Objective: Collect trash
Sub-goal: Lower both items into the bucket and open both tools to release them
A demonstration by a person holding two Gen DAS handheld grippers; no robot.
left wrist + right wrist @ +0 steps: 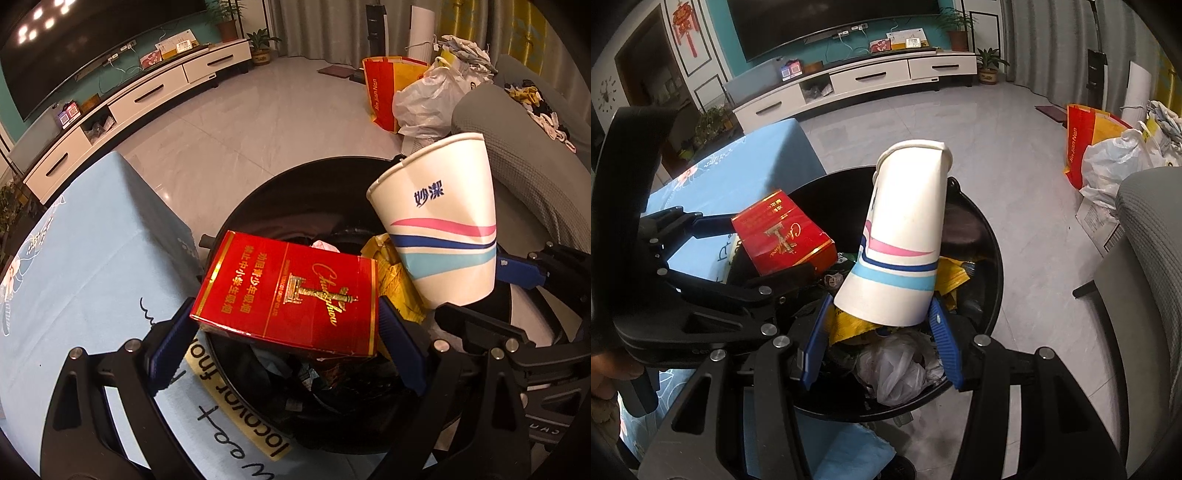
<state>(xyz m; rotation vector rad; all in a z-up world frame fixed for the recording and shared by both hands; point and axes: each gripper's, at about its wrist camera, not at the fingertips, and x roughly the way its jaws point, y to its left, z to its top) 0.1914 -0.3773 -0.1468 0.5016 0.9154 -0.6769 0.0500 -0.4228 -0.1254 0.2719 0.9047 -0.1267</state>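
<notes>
My left gripper (286, 336) is shut on a red cigarette box (291, 295) and holds it over a round black trash bin (255, 203). My right gripper (882, 332) is shut on the base of a white paper cup (905, 236) with pink and blue stripes, tilted over the same bin (993, 258). The cup (443, 221) and the right gripper (524, 273) show at the right of the left wrist view. The red box (783, 236) and the left gripper (768, 251) show at the left of the right wrist view. The bin holds a crumpled plastic bag (897, 365) and yellow wrappers (951, 277).
A table with a light blue cloth (74, 258) stands left of the bin. A grey sofa (517, 158) is at the right. Red and white bags (1108, 147) sit on the tiled floor. A white TV cabinet (868, 77) lines the far wall.
</notes>
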